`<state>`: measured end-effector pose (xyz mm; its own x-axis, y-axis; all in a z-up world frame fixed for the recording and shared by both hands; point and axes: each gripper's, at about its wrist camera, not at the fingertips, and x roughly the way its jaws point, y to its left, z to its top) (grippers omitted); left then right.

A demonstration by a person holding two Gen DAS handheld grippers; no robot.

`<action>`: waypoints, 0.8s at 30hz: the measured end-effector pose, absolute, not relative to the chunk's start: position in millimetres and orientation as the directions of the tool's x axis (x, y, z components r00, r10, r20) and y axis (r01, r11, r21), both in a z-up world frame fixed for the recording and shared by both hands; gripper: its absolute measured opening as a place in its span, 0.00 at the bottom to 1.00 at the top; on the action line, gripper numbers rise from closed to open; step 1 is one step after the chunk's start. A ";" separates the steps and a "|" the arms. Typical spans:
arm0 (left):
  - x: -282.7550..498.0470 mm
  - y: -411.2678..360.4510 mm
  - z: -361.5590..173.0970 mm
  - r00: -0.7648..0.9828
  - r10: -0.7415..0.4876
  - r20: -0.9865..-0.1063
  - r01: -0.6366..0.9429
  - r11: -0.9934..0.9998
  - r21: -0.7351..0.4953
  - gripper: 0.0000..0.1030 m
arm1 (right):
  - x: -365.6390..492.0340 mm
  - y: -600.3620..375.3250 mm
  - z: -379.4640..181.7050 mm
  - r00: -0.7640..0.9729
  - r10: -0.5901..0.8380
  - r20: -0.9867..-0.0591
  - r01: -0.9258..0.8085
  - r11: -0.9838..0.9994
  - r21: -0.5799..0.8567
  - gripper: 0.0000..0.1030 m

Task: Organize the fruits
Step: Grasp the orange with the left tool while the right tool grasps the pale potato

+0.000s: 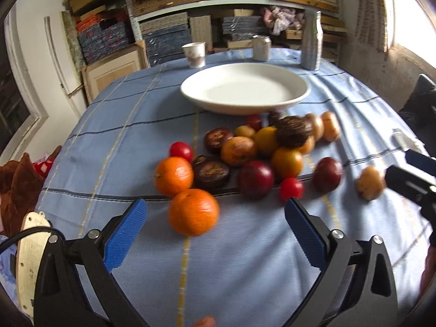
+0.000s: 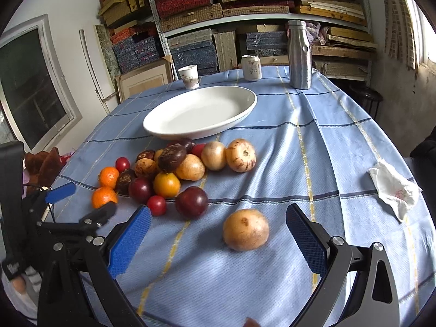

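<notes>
Right tool (image 2: 218, 242) agape near tan fruit (image 2: 246, 229); white plate (image 2: 163, 130) bare.

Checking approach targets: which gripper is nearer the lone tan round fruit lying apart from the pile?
Right. The right gripper brackets the tan fruit; the left gripper sits further off, by an orange.

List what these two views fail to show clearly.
- Print on the can and paper cup: too small in the right wrist view, blurred in the left.
- Fruits at the pile's back, by the white plate: hidden behind nearer fruit in both views.
- Fruit kinds in the left wrist view: motion blur smears them.
- Crumpled tissue: its red mark is unreadable.
</notes>
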<state>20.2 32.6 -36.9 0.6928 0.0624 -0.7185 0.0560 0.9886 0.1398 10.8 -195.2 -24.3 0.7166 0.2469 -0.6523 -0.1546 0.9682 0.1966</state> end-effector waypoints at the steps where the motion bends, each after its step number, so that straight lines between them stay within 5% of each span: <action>1: 22.1 33.1 -37.3 0.689 0.069 -0.721 0.052 0.988 0.144 0.96 | 13.8 -196.2 -28.1 0.710 0.258 -0.655 -0.173 0.966 0.193 0.97; 24: 63.2 41.4 -80.7 0.474 -0.014 -0.881 0.107 0.993 0.042 0.96 | 51.0 -198.1 -69.4 0.548 0.331 -0.768 -0.268 0.939 0.213 0.97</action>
<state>63.2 41.4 -80.7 0.4738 -0.0138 -0.8805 0.1071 0.9934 0.0421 51.0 -198.1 -69.4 0.5482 0.3308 -0.7681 -0.2681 0.9395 0.2133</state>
